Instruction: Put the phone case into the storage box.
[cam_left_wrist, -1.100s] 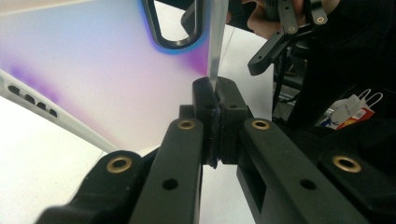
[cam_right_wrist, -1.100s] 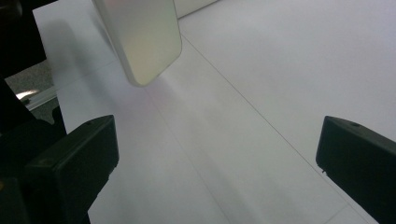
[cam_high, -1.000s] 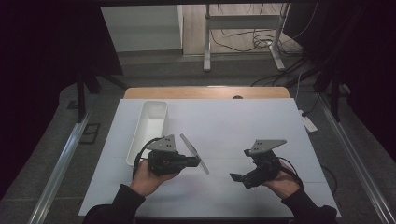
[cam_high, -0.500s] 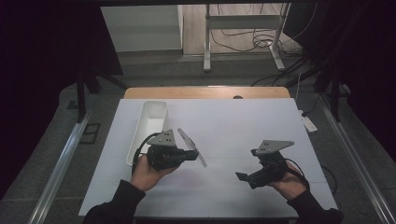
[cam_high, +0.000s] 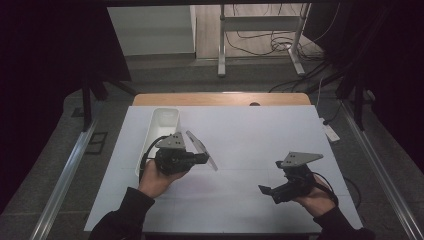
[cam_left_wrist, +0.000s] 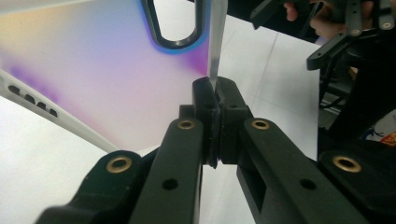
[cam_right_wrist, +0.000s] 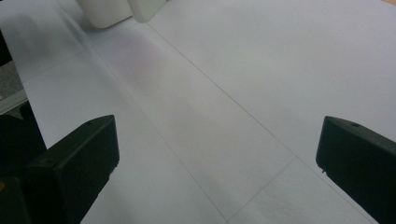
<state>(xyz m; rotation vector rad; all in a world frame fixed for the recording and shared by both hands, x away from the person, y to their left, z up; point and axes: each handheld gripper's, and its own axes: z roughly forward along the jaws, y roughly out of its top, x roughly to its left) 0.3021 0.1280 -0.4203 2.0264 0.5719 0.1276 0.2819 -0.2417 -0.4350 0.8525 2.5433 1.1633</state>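
My left gripper (cam_high: 204, 158) is shut on the edge of a thin translucent phone case (cam_high: 202, 148), held in the air over the left part of the white table (cam_high: 260, 135). In the left gripper view the jaws (cam_left_wrist: 215, 91) pinch the case's side wall. The case (cam_left_wrist: 93, 70) glows purple and blue, with its oval camera cutout at the top. My right gripper (cam_high: 266, 190) is near the table's front right, open, with nothing between its pads (cam_right_wrist: 79, 154). The right gripper (cam_left_wrist: 348, 42) also appears beyond the case.
A long white tray (cam_high: 161, 122) lies along the table's left side, just behind the left hand; its end (cam_right_wrist: 116, 9) appears in the right gripper view. The wooden table edge (cam_high: 220, 98) is at the back. Cables and metal legs stand on the floor beyond.
The left gripper has carried the case a little farther from the person and to the left. The right gripper has drifted right and nearer the front edge, still open.
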